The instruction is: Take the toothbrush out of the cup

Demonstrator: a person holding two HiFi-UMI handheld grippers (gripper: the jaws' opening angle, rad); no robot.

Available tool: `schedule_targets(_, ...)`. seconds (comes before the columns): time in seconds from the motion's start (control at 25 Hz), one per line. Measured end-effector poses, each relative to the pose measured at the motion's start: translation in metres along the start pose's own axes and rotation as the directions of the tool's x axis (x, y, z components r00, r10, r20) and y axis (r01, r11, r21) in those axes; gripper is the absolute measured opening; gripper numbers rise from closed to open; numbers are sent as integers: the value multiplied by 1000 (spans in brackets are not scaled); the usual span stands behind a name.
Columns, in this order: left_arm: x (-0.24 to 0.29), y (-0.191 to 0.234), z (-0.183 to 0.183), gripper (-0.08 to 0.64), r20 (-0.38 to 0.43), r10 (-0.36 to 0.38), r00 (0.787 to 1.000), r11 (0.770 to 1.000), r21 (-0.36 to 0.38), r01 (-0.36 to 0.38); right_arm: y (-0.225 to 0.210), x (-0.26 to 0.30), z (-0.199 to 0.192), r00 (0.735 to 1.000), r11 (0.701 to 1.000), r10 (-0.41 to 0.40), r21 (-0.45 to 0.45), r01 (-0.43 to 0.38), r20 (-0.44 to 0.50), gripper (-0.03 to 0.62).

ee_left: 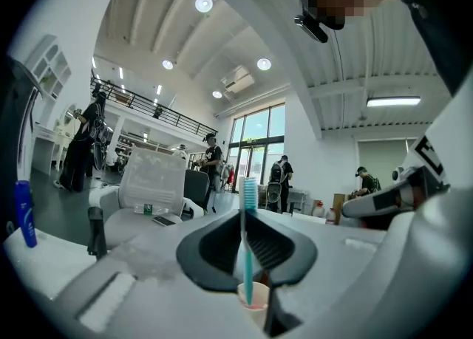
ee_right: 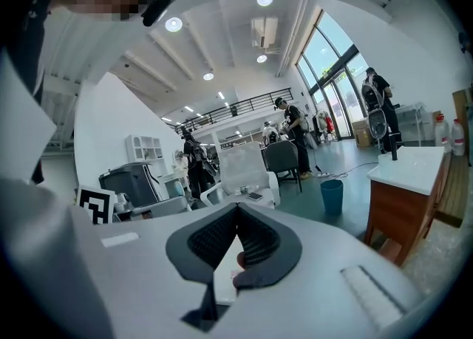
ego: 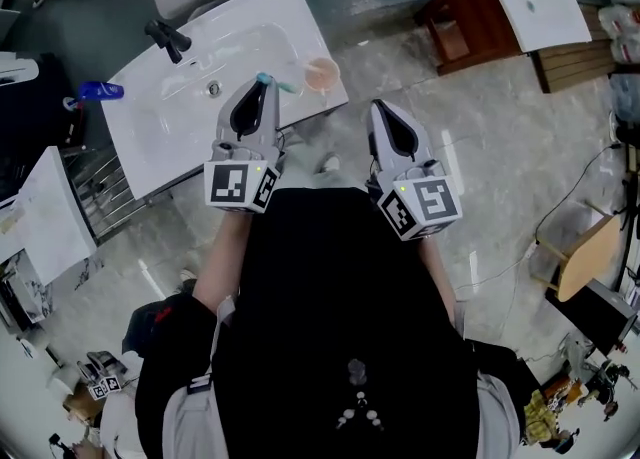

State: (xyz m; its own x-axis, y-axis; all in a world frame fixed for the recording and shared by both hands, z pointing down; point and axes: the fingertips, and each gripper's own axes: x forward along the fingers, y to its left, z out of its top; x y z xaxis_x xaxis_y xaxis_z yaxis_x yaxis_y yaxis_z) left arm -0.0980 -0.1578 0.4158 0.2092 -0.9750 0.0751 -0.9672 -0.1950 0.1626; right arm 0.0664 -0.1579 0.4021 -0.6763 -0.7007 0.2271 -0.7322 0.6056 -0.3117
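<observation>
Teal toothbrush [ee_left: 247, 252] stands upright in the left gripper [ee_left: 245, 219], whose jaws are clenched on its handle, with the bristle head above them. Its lower end lines up with the mouth of the pinkish cup [ego: 322, 74]. From the head view the handle shows just beside the cup, and whether the tip is still inside cannot be told. The cup sits at the front corner of the white sink counter [ego: 190, 142]. The right gripper [ee_right: 236, 210] hangs off the counter's front edge over the marbled floor [ego: 500, 167], jaws closed on nothing. Behind the basin stands a black faucet [ego: 166, 39]; at the counter's far end lies a blue bottle [ego: 100, 91].
</observation>
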Motion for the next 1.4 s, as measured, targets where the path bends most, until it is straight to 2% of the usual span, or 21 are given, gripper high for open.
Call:
schedule_targets(0.56,-75,-15,5,26,43,81,996,997,8,-81,31,-22,0,995,994,100,-49,-99,17,2)
schedule_targets(0.8,-84,-11,31,26,97,108,989,993,25,-111,43,-22,20,989,988,134,-87,-129,56,2)
schedule_targets(1.4,-92,-23,65,26,166,87,982,993,60,-98,64,-31,51,979,980,164,-136,-146,125,2)
